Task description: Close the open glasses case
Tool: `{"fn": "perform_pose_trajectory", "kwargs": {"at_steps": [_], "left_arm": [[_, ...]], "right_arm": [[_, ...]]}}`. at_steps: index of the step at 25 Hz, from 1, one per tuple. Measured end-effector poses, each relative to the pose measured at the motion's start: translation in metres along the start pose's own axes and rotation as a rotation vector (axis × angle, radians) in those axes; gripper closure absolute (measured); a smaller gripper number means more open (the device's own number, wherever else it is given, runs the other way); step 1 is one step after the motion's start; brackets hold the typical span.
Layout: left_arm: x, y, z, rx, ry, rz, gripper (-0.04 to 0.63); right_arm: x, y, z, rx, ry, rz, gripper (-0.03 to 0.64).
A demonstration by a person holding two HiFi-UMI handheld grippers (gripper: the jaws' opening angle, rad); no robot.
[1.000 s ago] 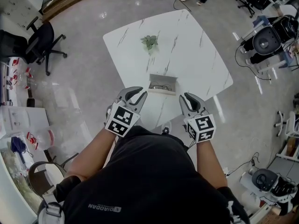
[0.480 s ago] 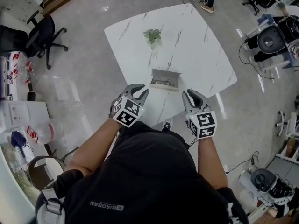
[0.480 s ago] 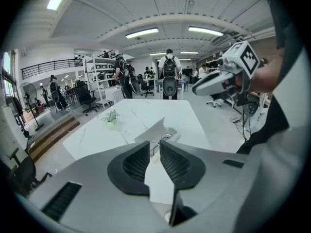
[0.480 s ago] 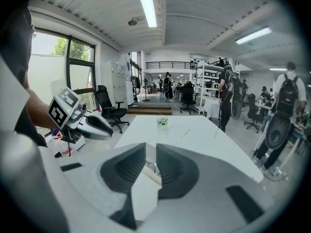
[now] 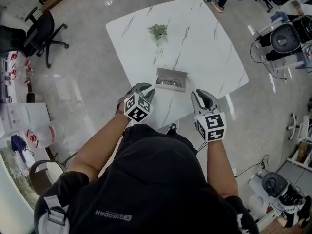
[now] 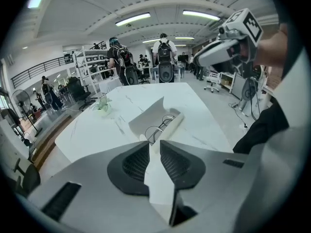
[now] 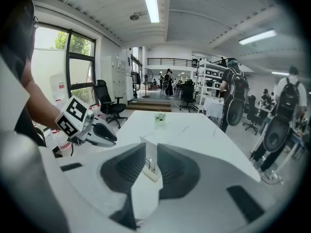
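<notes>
1. The glasses case [image 5: 170, 80] looks light. A hard push on its lid could slide it away across the table [image 5: 204, 43].
2. The lid could also pinch the glasses [image 6: 160, 125] if they stick up.
3. The case lies open just ahead of both grippers, between them.
4. Inside it is one thin pair of glasses, wire ones, I think.
5. The left gripper [image 5: 144, 90] and right gripper [image 5: 202, 97] each have their jaws a little apart and hold nothing.
</notes>
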State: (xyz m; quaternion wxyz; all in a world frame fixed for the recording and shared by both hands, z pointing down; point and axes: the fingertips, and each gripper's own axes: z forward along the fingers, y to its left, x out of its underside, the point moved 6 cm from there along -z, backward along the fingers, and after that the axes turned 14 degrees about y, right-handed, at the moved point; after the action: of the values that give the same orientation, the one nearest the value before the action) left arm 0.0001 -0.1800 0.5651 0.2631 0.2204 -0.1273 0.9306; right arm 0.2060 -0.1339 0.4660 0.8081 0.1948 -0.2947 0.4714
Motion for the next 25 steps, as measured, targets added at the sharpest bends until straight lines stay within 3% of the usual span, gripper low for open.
{"fn": "perform_pose_trajectory", "kwargs": {"at_steps": [13, 25], "left_arm": [[0.009, 0.002, 0.051, -0.001, 0.101, 0.059, 0.517], [0.005, -0.004, 0.066, -0.028, 0.129, 0.133, 0.511]], "right_arm": [[0.019, 0.013, 0.013, -0.041, 0.030, 0.013, 0.552], [0.025, 0.015, 0.017, -0.056, 0.031, 0.045, 0.552]]}}
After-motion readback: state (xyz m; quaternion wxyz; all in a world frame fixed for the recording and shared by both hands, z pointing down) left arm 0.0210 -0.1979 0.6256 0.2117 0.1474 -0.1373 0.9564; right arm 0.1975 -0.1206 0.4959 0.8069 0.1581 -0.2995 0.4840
